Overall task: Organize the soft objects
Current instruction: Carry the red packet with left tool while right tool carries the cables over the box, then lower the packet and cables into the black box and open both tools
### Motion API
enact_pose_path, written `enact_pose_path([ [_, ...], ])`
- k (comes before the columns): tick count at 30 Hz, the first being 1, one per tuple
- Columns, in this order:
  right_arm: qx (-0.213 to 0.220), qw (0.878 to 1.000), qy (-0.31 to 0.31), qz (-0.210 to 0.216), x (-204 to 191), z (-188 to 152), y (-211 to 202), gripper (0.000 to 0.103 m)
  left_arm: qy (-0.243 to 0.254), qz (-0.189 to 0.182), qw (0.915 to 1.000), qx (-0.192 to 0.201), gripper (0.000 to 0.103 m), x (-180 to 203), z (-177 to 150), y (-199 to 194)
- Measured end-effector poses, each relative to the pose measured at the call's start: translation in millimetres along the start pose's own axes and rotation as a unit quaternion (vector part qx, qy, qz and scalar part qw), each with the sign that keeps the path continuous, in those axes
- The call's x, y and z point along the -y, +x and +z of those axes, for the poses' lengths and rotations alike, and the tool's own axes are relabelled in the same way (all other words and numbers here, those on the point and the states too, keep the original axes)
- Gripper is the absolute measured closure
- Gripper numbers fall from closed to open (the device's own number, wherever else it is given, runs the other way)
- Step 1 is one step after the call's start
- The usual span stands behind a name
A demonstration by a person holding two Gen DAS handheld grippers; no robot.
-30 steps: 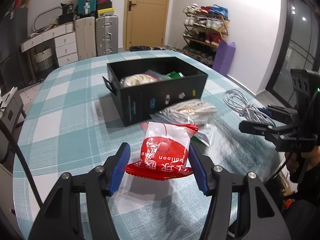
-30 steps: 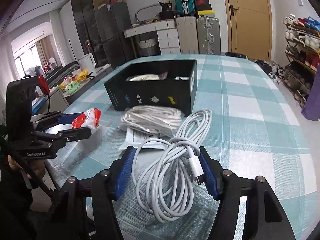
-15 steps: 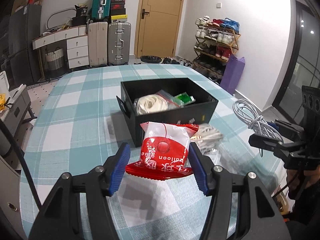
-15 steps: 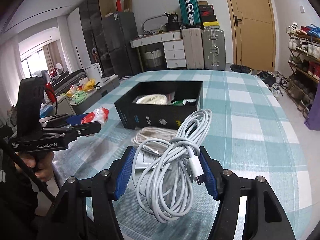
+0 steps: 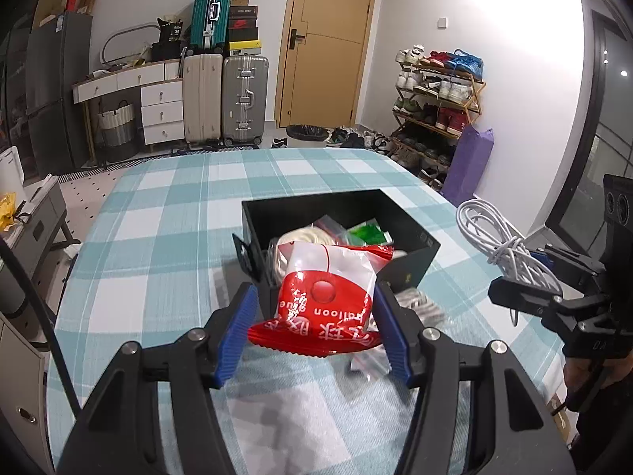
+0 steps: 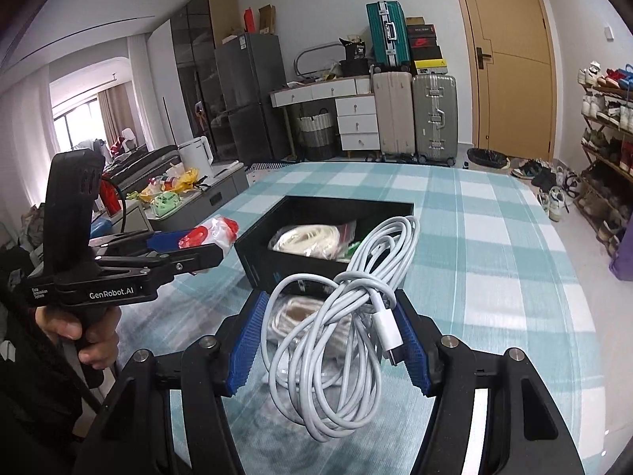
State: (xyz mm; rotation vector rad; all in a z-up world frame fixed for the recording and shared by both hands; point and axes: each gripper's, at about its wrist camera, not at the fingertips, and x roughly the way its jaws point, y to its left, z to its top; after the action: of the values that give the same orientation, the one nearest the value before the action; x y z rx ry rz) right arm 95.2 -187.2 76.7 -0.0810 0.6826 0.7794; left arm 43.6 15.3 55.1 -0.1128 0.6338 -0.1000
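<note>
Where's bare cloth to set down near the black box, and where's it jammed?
Free: checked tablecloth left of the black box, and the stretch beyond it toward the door. Crowded: the box's near side, where bagged cords lie under the held white cable. The box already holds a bagged cord and green packet.

Balloon packet: glossy crinkled plastic film, red and clear
Cable: smooth white plastic sheath, slight sheen
Box: matt black, card-like walls
Tablecloth: woven cloth, matt, teal and white check
Left gripper and right gripper: matt black plastic arms, ribbed blue pads, bare metal screw heads
Suitcases: ribbed, metallic-looking shell
</note>
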Motion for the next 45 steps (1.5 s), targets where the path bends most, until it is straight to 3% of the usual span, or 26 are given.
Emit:
enact_pose_path([
  [17,-0.017,0.999,0.011,0.039,17,38,44,0.04,-0.007,0.01,0.9999,-0.004,0.044,-1,37,42],
  [45,-0.067,0.996,0.015,0.056,41,62,116,0.04,-0.002,0.016,0.9991,-0.04,0.044,-7,43,97],
])
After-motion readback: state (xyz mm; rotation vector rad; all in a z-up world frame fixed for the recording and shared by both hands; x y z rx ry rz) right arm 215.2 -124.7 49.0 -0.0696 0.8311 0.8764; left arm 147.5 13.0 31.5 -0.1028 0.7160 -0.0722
